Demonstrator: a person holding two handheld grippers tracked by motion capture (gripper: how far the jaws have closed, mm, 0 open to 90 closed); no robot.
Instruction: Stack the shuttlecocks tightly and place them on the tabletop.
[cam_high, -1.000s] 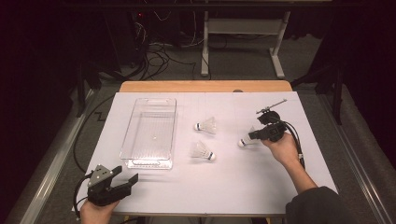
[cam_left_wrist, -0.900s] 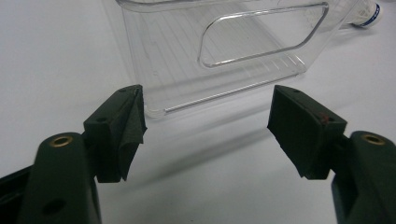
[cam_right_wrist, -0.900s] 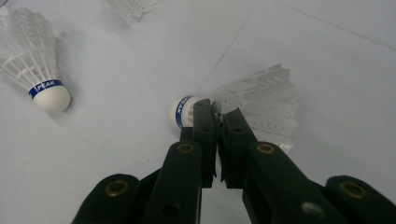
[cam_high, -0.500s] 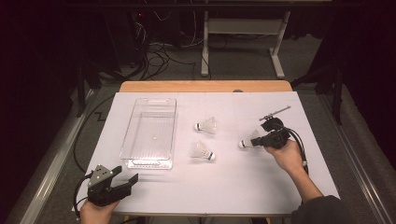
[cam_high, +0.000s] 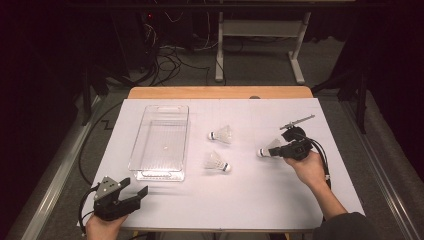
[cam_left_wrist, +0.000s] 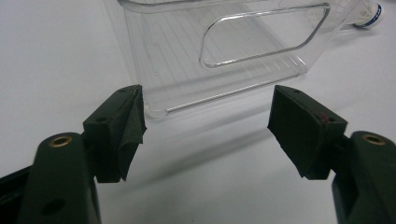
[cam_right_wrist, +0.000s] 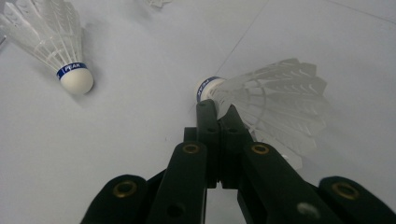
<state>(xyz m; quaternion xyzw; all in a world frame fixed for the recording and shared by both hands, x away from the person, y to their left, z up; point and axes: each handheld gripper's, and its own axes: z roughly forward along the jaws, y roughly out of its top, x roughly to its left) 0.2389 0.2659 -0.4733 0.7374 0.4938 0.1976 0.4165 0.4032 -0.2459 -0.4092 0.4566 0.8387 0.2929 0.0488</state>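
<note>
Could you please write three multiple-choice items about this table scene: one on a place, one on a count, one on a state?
1. Where does the clear plastic bin stand?
A. on the table's left part
B. at the right edge
C. on the floor

2. How many shuttlecocks are there?
A. one
B. three
C. five

3. How do the jaws of the left hand-held gripper stand?
A. shut on a shuttlecock
B. shut on nothing
C. open

Answers:
1 A, the high view shows it left of the shuttlecocks.
2 B, two lie free, and the right hand-held gripper is pinching the skirt of the third.
3 C, the left gripper view shows a wide gap between the pads.
</note>
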